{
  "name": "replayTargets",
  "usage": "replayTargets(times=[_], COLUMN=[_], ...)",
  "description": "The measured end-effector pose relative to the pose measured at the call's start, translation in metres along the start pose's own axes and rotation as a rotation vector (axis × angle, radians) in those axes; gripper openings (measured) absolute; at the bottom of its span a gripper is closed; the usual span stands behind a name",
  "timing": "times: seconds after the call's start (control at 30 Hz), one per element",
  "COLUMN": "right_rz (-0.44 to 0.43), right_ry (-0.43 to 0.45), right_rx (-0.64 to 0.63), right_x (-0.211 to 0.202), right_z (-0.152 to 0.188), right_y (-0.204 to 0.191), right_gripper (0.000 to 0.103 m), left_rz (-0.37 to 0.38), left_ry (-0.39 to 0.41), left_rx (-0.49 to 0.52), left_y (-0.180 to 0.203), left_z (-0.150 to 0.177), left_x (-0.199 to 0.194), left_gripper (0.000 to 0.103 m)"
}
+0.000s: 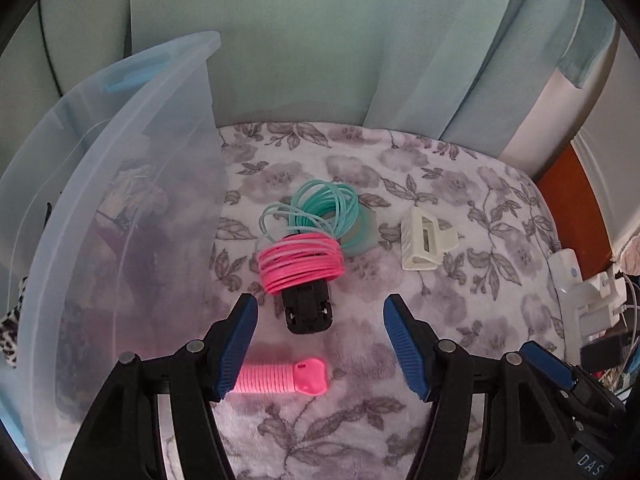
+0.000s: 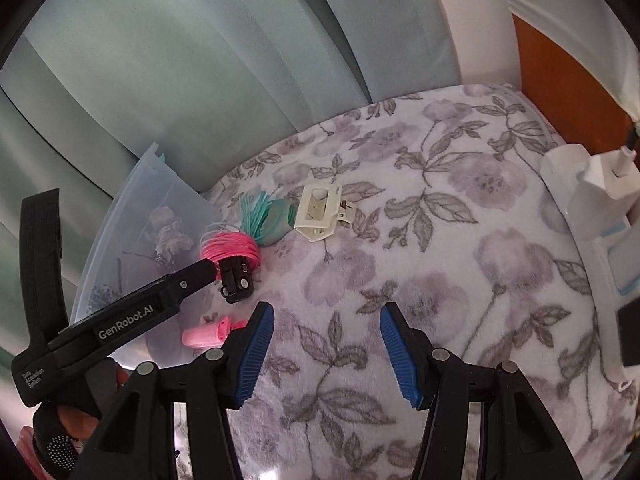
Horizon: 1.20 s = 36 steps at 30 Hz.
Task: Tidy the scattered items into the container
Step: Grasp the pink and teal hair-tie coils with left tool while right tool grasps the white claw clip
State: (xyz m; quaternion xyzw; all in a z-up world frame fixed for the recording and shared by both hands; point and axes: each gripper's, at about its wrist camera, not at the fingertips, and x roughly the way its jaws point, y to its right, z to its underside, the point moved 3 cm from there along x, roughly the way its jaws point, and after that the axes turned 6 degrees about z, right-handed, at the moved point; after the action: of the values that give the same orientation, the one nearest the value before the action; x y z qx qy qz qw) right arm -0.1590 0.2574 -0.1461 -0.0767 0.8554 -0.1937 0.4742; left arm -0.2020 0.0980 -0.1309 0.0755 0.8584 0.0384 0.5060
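I have the left claw [image 1: 320,344] hanging with its blue pads wide apart and nothing between them, low in the left wrist view, just short of the black plastic clip [image 1: 307,309] that lies at the centre of the frame. A coil of pink cord [image 1: 300,263] is looped around that clip's upper end, and a coil of teal cord [image 1: 330,210] lies tangled against the pink one above it. A pink ribbed plastic piece [image 1: 280,378] lies lower down, partly behind the left pad. To the right of centre sits a cream plastic hair clip [image 1: 426,240], clear of the cords. All of these lie on the grey floral blanket [image 1: 460,184], and the clear plastic storage bin [image 1: 120,200], already holding a few things, fills the left side of that frame.

My right claw [image 2: 327,350] is also open and empty, low in its own view over bare blanket, with the cream clip well above it.

The risks I see: if I close on the black clip, the pink loops may drag the teal tangle along, or slip off and drop short of the bin. The plush blanket may snag in the pads if I go too low. The two claws are close, and reaching for neighbouring items could knock them together.
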Motion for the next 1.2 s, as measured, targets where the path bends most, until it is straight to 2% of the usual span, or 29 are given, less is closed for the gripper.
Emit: replayTargets(times=[0.2,0.47,0.87,0.97,1.0,1.07,1.1,1.2], right_rz=[-0.001,0.01,0.015,0.004,0.002,-0.01,-0.02,-0.028], right_ry=[-0.001,-0.023,-0.022,-0.009,-0.005,0.0,-0.003,0.011], right_rx=[-0.05,-0.071,-0.082,-0.074,-0.069,-0.059,-0.055,-0.059], right_x=[0.028,0.071,0.109,0.113,0.115,0.116,0.116,0.109], right_z=[-0.021,-0.043,-0.064,-0.068,-0.069,-0.071,-0.072,-0.072], right_y=[-0.013,-0.014,-0.018,-0.016,-0.017,-0.017,-0.017,-0.018], right_gripper=[0.059,0.059,0.059,0.056,0.055,0.043,0.041,0.041], left_rz=[-0.009,-0.03,0.001,0.007,0.008,0.016,0.015,0.017], left_ry=[-0.016,-0.009,-0.026,-0.016,-0.013,-0.004,0.002,0.016], left_rx=[-0.028,-0.01,0.025,0.016,0.016,0.015,0.017,0.032], left_y=[-0.006,-0.012,-0.012,-0.012,-0.012,-0.01,-0.009,-0.004], left_z=[-0.014,-0.034,-0.054,-0.055,-0.055,-0.054,-0.053,-0.052], left_x=[0.027,0.058,0.092,0.092,0.092,0.09,0.088,0.083], left_gripper=[0.066,0.066,0.067,0.066,0.065,0.057,0.053,0.046])
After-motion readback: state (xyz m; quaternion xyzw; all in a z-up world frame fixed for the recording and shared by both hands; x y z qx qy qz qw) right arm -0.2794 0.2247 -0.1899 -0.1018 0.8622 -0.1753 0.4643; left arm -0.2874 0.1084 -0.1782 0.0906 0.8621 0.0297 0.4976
